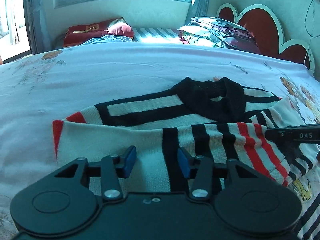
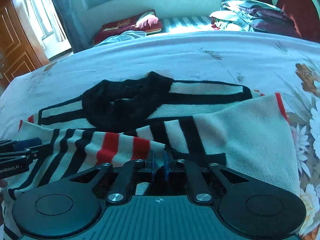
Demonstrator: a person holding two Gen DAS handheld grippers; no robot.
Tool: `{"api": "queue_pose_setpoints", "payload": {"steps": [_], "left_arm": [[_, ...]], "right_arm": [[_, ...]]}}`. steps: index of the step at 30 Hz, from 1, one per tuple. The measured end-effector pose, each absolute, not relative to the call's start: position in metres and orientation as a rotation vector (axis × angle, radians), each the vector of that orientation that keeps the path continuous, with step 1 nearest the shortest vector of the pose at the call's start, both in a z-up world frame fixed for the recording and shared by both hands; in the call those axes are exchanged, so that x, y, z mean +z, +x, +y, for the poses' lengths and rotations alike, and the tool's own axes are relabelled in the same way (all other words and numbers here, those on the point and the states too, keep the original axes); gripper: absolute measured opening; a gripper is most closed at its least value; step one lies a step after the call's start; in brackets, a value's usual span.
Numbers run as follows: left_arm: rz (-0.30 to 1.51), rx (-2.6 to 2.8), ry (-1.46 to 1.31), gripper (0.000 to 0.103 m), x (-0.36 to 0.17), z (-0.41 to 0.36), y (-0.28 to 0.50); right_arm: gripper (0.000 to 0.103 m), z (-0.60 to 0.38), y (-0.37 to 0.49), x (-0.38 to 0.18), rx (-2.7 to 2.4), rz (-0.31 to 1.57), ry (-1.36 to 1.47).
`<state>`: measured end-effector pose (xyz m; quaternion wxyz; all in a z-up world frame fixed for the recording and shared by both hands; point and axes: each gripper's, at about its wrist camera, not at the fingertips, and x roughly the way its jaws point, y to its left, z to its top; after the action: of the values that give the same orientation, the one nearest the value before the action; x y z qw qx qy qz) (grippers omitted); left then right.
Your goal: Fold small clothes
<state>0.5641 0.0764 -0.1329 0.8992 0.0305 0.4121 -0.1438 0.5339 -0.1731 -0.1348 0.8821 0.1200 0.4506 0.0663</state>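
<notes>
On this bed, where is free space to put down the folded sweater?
The floral sheet lies bare between the striped sweater and the pillows under the window, and also left of the sweater. The near edge is crowded by both tools, and the headboard corner holds stacked bedding.

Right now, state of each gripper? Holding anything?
Left gripper: open above the striped sweater, nothing gripped.
Right gripper: shut on the sweater's striped fabric.

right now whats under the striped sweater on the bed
The striped sweater lies flat on a pale flowered bedsheet, which shows all around it. A folded-over sleeve covers part of its front. Anything between sweater and sheet is hidden.
</notes>
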Motion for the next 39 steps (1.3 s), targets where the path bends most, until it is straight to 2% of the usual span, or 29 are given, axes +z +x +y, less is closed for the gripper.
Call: {"api": "queue_pose_setpoints", "payload": {"steps": [4,6,8,10,11,13,16,18,22,25,29,32,36,39], "left_arm": [[0.85,-0.27,0.073,0.047,-0.132,0.069,0.563],[0.848,-0.26,0.079,0.05,-0.13,0.067,0.56],[0.84,-0.247,0.084,0.055,-0.126,0.066,0.555],[0.829,-0.238,0.084,0.062,-0.121,0.066,0.548],[0.823,-0.233,0.082,0.069,-0.118,0.067,0.544],[0.807,-0.224,0.071,0.071,-0.111,0.067,0.533],[0.785,-0.218,0.048,0.064,-0.099,0.066,0.509],[0.793,-0.2,0.026,0.055,-0.097,0.066,0.493],[0.835,-0.14,0.055,0.057,-0.112,0.066,0.474],[0.852,-0.148,0.102,0.059,-0.133,0.073,0.465],[0.838,-0.154,0.104,0.059,-0.133,0.075,0.463],[0.825,-0.141,0.098,0.057,-0.123,0.076,0.458],[0.821,-0.129,0.111,0.059,-0.122,0.084,0.452],[0.831,-0.144,0.124,0.06,-0.132,0.087,0.456]], "right_arm": [[0.009,-0.165,0.536,-0.13,0.13,0.948,0.21],[0.018,-0.161,0.535,-0.128,0.136,0.945,0.191],[0.045,-0.159,0.532,-0.126,0.171,0.937,0.208],[0.06,-0.154,0.524,-0.121,0.167,0.911,0.19],[0.06,-0.152,0.519,-0.118,0.154,0.89,0.171],[0.06,-0.149,0.509,-0.111,0.167,0.857,0.164],[0.06,-0.14,0.491,-0.098,0.22,0.818,0.171],[0.06,-0.132,0.479,-0.093,0.26,0.805,0.17],[0.06,-0.11,0.464,-0.098,0.329,0.828,0.107],[0.059,-0.105,0.466,-0.122,0.27,0.911,0.013],[0.059,-0.122,0.465,-0.133,0.257,0.907,0.043],[0.059,-0.13,0.463,-0.127,0.235,0.908,0.065],[0.059,-0.152,0.461,-0.116,0.193,0.859,0.126],[0.059,-0.161,0.471,-0.132,0.135,0.924,0.118]]}}
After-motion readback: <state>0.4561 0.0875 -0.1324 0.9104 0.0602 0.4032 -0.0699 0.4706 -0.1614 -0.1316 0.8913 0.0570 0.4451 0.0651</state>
